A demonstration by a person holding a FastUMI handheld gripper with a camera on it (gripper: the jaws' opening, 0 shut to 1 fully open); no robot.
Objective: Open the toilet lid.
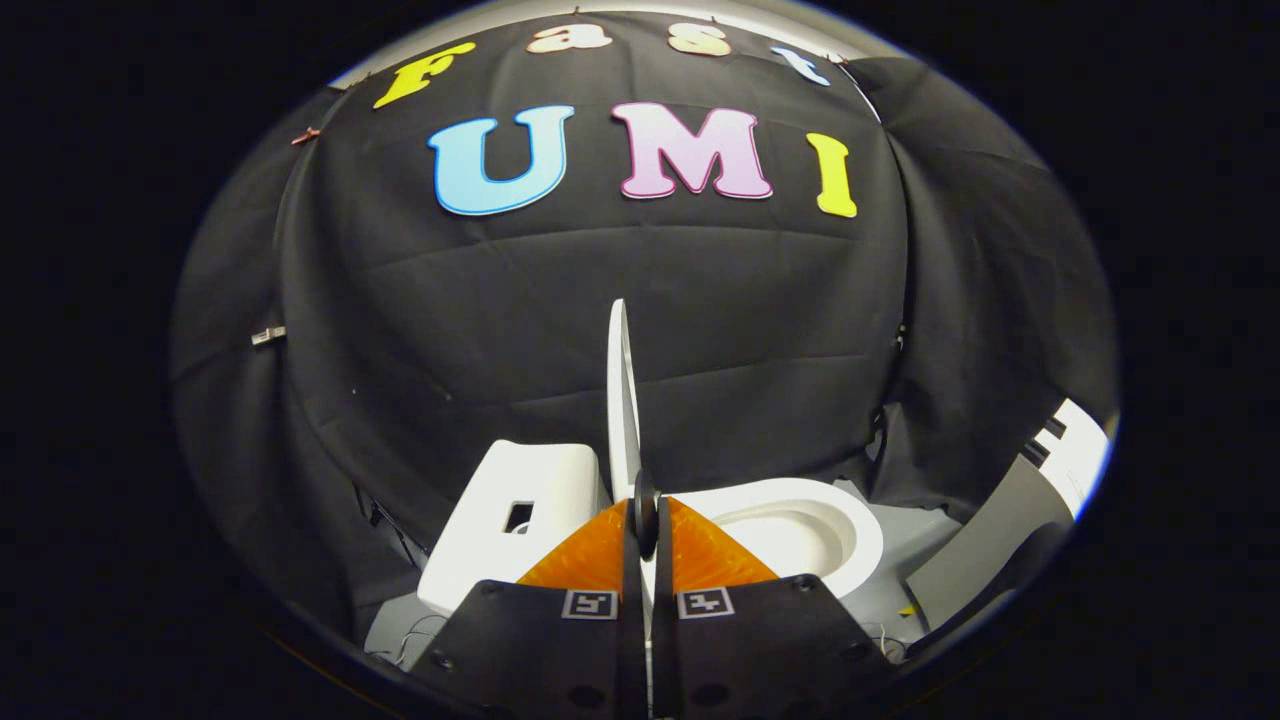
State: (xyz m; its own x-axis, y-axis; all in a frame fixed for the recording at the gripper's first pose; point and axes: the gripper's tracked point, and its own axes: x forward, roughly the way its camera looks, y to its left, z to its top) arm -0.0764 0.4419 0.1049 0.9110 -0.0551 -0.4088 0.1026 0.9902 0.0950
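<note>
Lid [620, 390] is pinched edge-on by closed gripper [646, 520], near vertical at 12 o'clock; tank [520, 520] at 10; grip should be kept until it rests back.

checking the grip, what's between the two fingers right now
In the gripper view the raised toilet lid, seen edge-on, stands between the fingers, which are closed on its edge.
</note>
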